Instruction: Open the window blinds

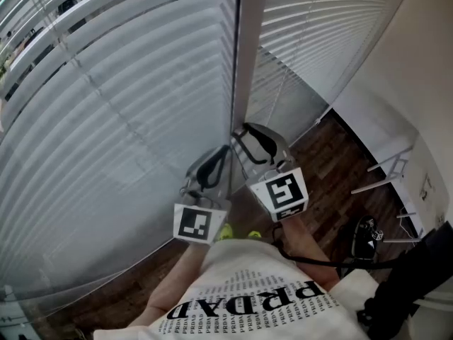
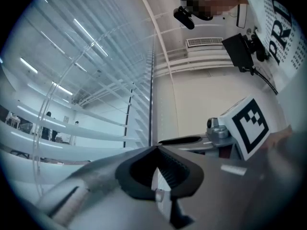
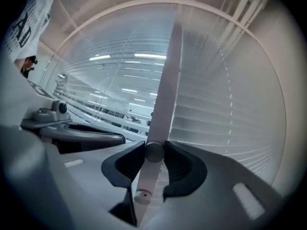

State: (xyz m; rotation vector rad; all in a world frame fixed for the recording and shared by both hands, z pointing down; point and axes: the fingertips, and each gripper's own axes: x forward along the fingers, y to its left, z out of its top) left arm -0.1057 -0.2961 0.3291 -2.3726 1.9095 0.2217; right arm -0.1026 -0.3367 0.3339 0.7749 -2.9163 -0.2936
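Two grey slatted blinds [image 1: 120, 119] hang on either side of a pale window post [image 1: 249, 48]. My right gripper [image 3: 153, 152] is shut on a pale tilt wand [image 3: 165, 85], whose capped end [image 3: 142, 195] pokes out below the pads. In the head view the right gripper [image 1: 245, 132] sits against the post. My left gripper [image 2: 156, 148] has its tips together, and a thin white rod [image 2: 156, 176] lies in the hollow between its pads. The left gripper [image 1: 225, 151] is just left of the right one. The slats [image 2: 72, 128] stand apart enough to show a lit room behind.
Dark wood floor [image 1: 333, 168] lies below the right-hand blind [image 1: 318, 41]. White metal legs [image 1: 386, 176] and a black cable [image 1: 333, 263] are at the right. The person's printed white shirt [image 1: 255, 296] fills the lower middle.
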